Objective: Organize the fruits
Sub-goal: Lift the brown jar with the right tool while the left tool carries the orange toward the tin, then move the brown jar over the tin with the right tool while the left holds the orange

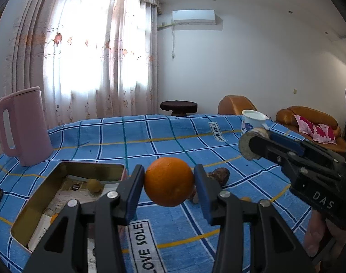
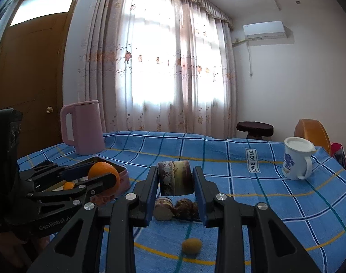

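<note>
Left gripper (image 1: 169,182) pinching round orange fruit (image 1: 169,181); right gripper (image 2: 175,179) clamping brownish cut chunk (image 2: 174,178), perhaps sugarcane. Only right view showing small yellow fruit (image 2: 191,245) near cloth's front edge.

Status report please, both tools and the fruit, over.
Left tool shut on orange, held above cloth beside tin. Right tool shut on brown chunk. More pieces on cloth below; nothing blocking tin.

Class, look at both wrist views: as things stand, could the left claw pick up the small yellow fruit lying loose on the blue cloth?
Probably not yet. The left claw is already shut on the orange, so it has no free grip. The small yellow fruit lies uncovered on the cloth, nearer the right claw.
</note>
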`<state>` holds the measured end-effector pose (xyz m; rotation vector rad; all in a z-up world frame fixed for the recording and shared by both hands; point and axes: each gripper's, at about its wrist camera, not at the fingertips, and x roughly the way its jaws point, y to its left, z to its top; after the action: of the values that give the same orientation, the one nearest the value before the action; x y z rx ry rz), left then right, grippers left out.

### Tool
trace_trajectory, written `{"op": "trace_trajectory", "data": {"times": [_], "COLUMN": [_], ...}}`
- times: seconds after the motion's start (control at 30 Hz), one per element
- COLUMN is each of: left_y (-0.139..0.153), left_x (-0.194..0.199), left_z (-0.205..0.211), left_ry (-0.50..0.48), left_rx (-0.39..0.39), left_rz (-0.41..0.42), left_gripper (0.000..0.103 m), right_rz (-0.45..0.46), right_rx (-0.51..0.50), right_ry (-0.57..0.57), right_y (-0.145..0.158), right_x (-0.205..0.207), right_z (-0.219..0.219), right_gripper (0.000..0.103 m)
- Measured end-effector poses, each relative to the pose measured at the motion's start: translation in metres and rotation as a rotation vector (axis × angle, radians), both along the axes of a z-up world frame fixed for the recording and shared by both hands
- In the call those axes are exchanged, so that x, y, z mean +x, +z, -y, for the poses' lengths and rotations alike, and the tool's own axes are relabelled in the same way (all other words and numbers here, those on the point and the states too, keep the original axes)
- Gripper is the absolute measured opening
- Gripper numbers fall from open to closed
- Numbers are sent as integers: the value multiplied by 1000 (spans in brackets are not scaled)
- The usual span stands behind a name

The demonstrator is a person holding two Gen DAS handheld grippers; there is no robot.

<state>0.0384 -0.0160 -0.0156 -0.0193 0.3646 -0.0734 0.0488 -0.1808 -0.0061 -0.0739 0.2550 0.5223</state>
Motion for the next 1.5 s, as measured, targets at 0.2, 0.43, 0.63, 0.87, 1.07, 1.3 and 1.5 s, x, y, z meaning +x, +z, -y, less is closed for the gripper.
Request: {"op": "trace_trajectory", "data": {"times": [0.2, 0.43, 0.63, 0.87, 1.07, 1.3, 1.5], "left_y": [3, 5, 6, 8, 7, 1, 1], "left_x": [-4, -7, -11, -13, -21, -23, -25], "left_z": [-16, -44, -75, -117, -142, -143, -144], "left_ry": [24, 64, 115, 190, 237, 223, 225], "left_rx": [-17, -43, -64, -93, -120, -138, -134], "left_rz": [2, -1, 1, 2, 4, -8, -10], "left_gripper": [47, 47, 47, 47, 47, 47, 47], "right_rz": [13, 20, 28, 31, -114, -274, -354], "right_rx": [-22, -47, -66, -99, -123, -208, -328], "right_ry": [46, 108, 162, 215, 219, 235, 277], "right_y": [8, 11, 14, 12, -3, -30, -57], "right_x": [0, -1, -4, -8, 7, 26, 32], "right_z": [-22, -55, -83, -116, -105, -104, -126], "right_gripper": [32, 32, 32, 32, 32, 32, 39]}}
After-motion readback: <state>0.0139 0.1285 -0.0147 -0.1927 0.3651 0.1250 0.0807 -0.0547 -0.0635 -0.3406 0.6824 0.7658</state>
